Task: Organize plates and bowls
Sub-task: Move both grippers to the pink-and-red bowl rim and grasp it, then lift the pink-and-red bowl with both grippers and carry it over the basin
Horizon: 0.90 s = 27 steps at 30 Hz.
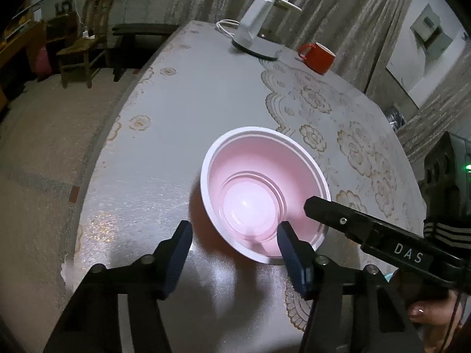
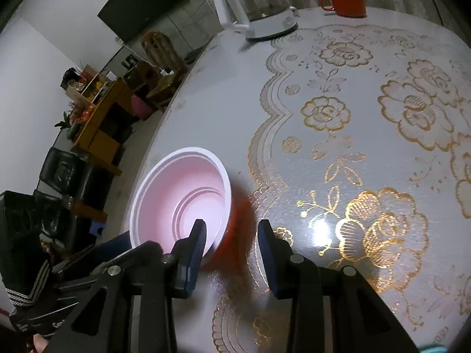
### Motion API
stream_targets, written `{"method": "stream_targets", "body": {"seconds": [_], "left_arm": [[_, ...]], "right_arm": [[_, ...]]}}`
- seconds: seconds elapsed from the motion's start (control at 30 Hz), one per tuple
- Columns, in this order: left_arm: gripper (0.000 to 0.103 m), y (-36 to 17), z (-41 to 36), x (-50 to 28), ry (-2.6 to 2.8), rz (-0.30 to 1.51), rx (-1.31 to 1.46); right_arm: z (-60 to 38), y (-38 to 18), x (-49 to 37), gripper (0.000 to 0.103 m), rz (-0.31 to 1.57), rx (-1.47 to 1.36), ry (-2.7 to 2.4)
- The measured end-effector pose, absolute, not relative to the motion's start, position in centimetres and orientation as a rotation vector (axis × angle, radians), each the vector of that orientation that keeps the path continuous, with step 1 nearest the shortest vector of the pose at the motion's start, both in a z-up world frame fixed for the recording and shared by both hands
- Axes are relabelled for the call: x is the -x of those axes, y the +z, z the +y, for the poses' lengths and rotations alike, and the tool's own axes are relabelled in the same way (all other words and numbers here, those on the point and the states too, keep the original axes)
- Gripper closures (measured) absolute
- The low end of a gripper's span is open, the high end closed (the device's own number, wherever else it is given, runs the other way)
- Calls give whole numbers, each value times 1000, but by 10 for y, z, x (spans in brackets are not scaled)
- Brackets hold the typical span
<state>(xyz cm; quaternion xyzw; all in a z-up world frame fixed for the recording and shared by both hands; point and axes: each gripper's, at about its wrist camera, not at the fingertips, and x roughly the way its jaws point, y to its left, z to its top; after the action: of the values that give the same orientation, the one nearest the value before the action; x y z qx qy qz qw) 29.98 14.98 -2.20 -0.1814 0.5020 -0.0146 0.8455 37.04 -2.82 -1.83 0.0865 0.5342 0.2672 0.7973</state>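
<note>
The left claw (image 1: 234,236) points steeply down, its jaws parted and pressing on nothing. The right claw (image 2: 231,235) tilts down likewise (narrower gap, nothing pinched), its body crossing beside the left claw's right finger, a hand (image 1: 429,313) behind it.

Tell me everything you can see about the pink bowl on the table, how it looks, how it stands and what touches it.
The pink round plastic-looking bowl has a white rim, a red outside and stepped rings around its flat bottom. It is empty and stands upright on the grey table with gold flower patterns, near the table's edge. One finger of the left claw reaches over the near rim into the bowl; the other stays outside. One finger of the right claw is likewise inside the rim. Whether the fingers press on the wall I cannot tell.
</note>
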Motion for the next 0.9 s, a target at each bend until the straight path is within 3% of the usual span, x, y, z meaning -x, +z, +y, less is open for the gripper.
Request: {"method": "stream_targets", "body": {"seconds": [0.4, 0.57, 0.9], "left_arm": [[68, -32, 140, -304, -36, 1069, 326], [72, -31, 136, -304, -48, 1068, 311], [73, -20, 125, -292, -30, 1026, 222]], "right_arm": [[-21, -33, -372, 85, 1161, -187, 614], [-20, -33, -371, 91, 1159, -175, 615], [-22, -27, -361, 91, 1137, -157, 616]]}}
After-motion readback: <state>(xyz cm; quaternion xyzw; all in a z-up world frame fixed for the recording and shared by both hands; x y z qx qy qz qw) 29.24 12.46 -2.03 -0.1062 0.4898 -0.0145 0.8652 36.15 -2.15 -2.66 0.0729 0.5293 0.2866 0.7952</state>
